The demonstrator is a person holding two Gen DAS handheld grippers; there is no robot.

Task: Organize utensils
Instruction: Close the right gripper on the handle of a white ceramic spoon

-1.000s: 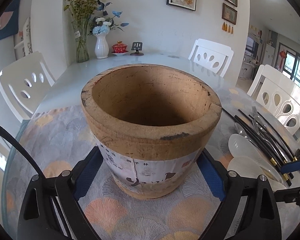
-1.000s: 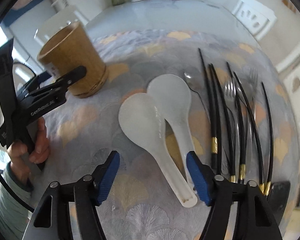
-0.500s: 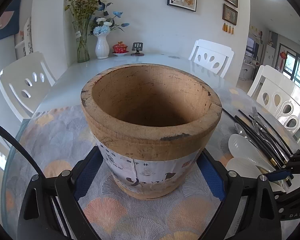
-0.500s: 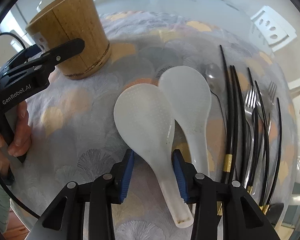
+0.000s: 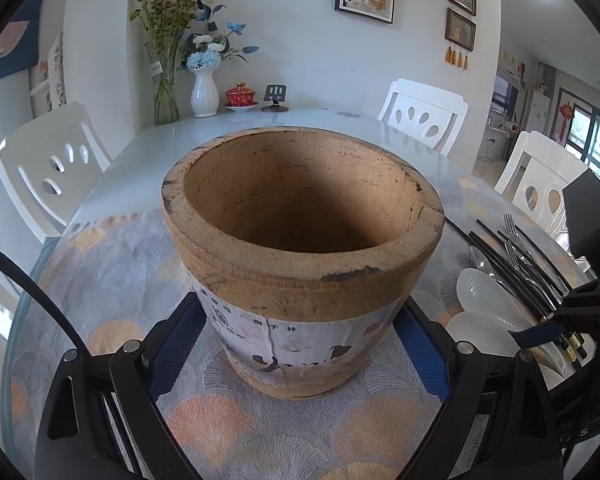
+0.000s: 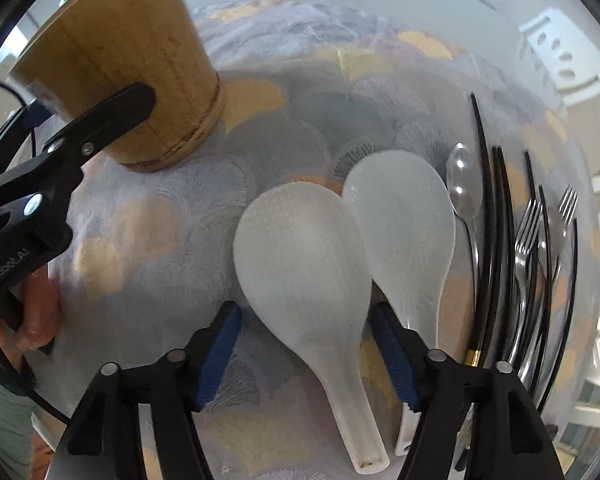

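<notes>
My right hand-held gripper, jaws just reopening, is straddling the near rice paddle without touching; my left hand-held gripper is clamping the wooden holder.

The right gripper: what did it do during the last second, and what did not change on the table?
The right gripper came down closer over the nearer rice paddle. Its jaws narrowed around the paddle, then have just been opening again; the paddle lies between them, and the pads do not press on it. The second paddle, the chopsticks and the forks lie as before. The left gripper still holds the wooden holder.
</notes>
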